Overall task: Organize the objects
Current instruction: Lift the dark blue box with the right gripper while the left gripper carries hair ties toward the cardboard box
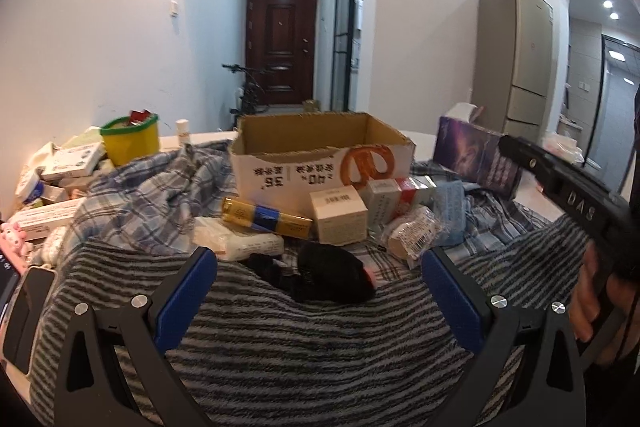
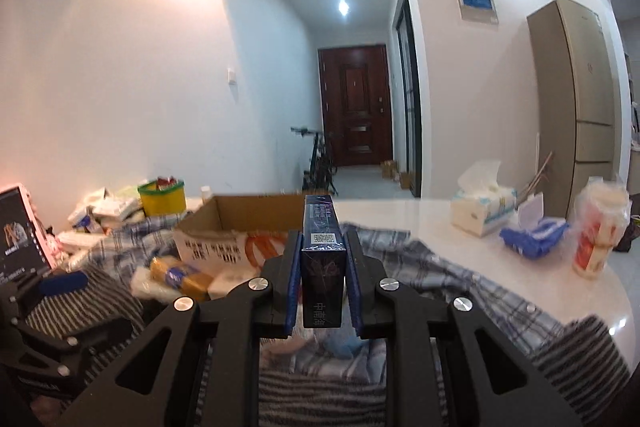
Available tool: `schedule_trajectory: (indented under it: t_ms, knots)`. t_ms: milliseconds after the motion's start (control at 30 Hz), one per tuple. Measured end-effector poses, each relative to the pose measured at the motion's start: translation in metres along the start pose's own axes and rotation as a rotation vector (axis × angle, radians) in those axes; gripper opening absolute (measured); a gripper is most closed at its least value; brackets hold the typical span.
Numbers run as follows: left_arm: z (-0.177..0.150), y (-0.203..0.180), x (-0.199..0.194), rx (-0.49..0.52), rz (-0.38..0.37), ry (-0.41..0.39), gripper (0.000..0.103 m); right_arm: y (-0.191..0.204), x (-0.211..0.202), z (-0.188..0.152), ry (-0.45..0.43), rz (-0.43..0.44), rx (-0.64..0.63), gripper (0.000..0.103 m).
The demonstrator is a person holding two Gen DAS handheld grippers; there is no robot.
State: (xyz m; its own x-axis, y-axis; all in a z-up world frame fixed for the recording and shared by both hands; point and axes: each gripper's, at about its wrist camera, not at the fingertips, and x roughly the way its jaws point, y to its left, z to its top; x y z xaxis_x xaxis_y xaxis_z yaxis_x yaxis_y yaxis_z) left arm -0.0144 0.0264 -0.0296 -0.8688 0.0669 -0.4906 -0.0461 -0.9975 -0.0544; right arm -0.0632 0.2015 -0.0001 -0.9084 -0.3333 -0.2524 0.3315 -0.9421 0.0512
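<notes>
From the left wrist camera, the left gripper [image 1: 318,291] hangs low over a striped towel [image 1: 304,355] with its blue-padded fingers spread wide and nothing between them. Just ahead lies a black sock-like bundle [image 1: 320,277], and beyond it a clutter of small cartons, a gold-and-blue packet [image 1: 266,217] and a white carton [image 1: 339,213], all crowded against the open cardboard box [image 1: 320,159]. To the right, the dark purple box [image 1: 476,159] is carried by the right gripper, whose black body crosses that side of the view. A yellow tub [image 1: 130,141] and more cartons sit far left on the plaid cloth [image 1: 160,195].

From the right wrist camera, the right gripper [image 2: 322,279] is clamped on the dark purple box [image 2: 322,251], held upright and clear of the table. The step in hand looks like carrying it to the cardboard box [image 2: 224,227], ahead and left. The next move probably calls for swinging left over the rim, then releasing; the near wall and the piled cartons could catch it. A tissue pack [image 2: 482,205] and a blue wipes pack [image 2: 532,231] stand well apart on the white table [image 2: 420,215].
</notes>
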Motion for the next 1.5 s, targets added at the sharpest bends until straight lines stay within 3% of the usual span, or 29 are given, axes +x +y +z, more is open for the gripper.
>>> schedule_trajectory:
  t_ms: [100,167,300,333,433,500,567,633,800,1033,1133,1500]
  knots:
    - [0.005,-0.001,0.023,0.0,-0.022,0.078,0.102,-0.002,0.001,-0.005,0.014,0.012,0.0,0.019]
    - [0.008,-0.003,0.037,0.001,-0.041,0.154,0.089,-0.003,0.002,-0.007,0.013,0.017,-0.004,0.019]
    - [0.007,-0.012,0.056,0.054,-0.027,0.218,0.088,-0.004,0.006,-0.008,0.017,0.03,0.001,0.019]
    - [0.006,-0.014,0.061,0.069,-0.024,0.234,0.083,-0.006,0.006,-0.009,0.017,0.032,0.004,0.019]
    - [0.005,-0.016,0.079,0.077,-0.075,0.312,0.076,-0.009,0.006,-0.01,0.02,0.032,0.022,0.019]
    - [0.002,-0.015,0.09,0.058,-0.078,0.365,0.069,-0.011,0.007,-0.01,0.022,0.036,0.034,0.019]
    - [0.002,-0.012,0.096,0.055,-0.061,0.376,0.051,-0.013,0.007,-0.011,0.025,0.042,0.04,0.019]
    - [0.003,-0.011,0.098,0.049,-0.068,0.379,0.047,-0.012,0.008,-0.012,0.029,0.043,0.038,0.019]
    - [0.006,-0.006,0.085,0.026,-0.098,0.311,0.044,-0.011,0.01,-0.012,0.036,0.033,0.031,0.019]
    - [0.017,0.005,0.035,0.0,-0.096,0.043,0.044,-0.013,0.008,-0.013,0.024,0.02,0.042,0.019]
    - [0.021,0.006,0.021,0.034,-0.046,-0.054,0.044,-0.012,0.006,-0.013,0.015,0.014,0.038,0.019]
    - [0.017,0.021,0.003,-0.018,-0.036,-0.093,0.044,-0.005,0.003,-0.012,0.001,0.0,-0.003,0.019]
